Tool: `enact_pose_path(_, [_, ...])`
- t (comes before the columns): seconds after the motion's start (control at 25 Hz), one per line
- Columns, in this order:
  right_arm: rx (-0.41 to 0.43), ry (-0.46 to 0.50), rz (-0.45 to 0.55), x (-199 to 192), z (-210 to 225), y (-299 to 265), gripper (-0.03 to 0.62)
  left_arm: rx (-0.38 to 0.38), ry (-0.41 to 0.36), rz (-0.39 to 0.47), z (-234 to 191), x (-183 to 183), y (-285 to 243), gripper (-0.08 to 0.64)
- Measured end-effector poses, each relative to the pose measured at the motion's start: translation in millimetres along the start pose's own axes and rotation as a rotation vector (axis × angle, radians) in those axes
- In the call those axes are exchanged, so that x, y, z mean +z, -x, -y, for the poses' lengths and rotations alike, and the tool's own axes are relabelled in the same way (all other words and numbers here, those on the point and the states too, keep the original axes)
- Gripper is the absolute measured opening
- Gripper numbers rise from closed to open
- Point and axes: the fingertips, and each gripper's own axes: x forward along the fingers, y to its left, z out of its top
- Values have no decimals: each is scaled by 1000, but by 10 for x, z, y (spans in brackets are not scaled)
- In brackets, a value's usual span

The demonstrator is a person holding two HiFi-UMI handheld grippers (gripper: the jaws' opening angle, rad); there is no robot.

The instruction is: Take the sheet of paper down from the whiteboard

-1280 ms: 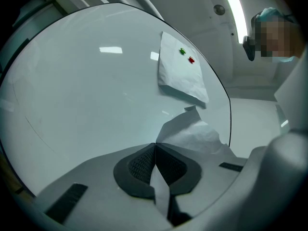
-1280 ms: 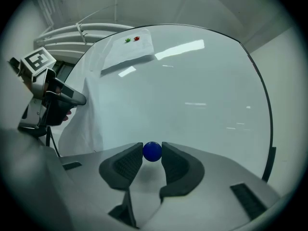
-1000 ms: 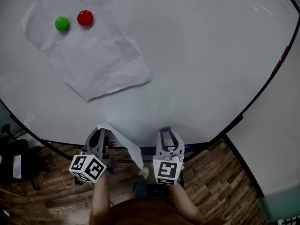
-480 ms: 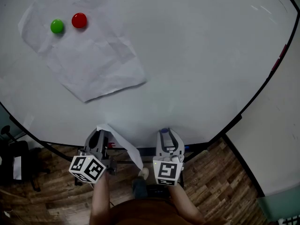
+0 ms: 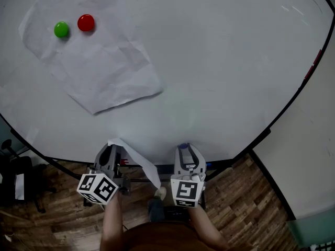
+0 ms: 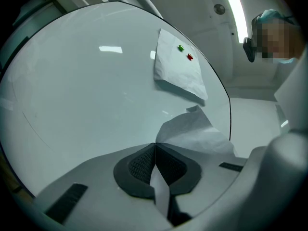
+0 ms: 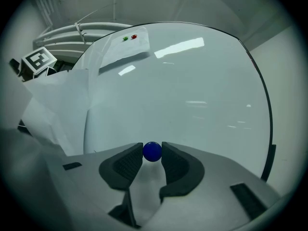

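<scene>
Head view: a crumpled sheet sticks to the whiteboard under a green magnet and a red magnet. A second sheet hangs below the board at the left gripper.

Left gripper view: the fingers are pressed together on that second sheet, which seems free of the board.

Right gripper view: the right gripper pinches a blue magnet in its fingers.

The smooth magnet could pop out. The thin paper could slip or rip if tugged.

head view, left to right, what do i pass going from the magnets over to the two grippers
green magnet → red magnet → left gripper, shut on a loose sheet of paper → right gripper, shut on a blue magnet
</scene>
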Motion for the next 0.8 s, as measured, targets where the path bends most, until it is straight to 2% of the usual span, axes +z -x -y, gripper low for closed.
enact_pose_path(0.8, [13,-24,-14,-60,2,10,135,3,-2,1,13,-14,-10,25])
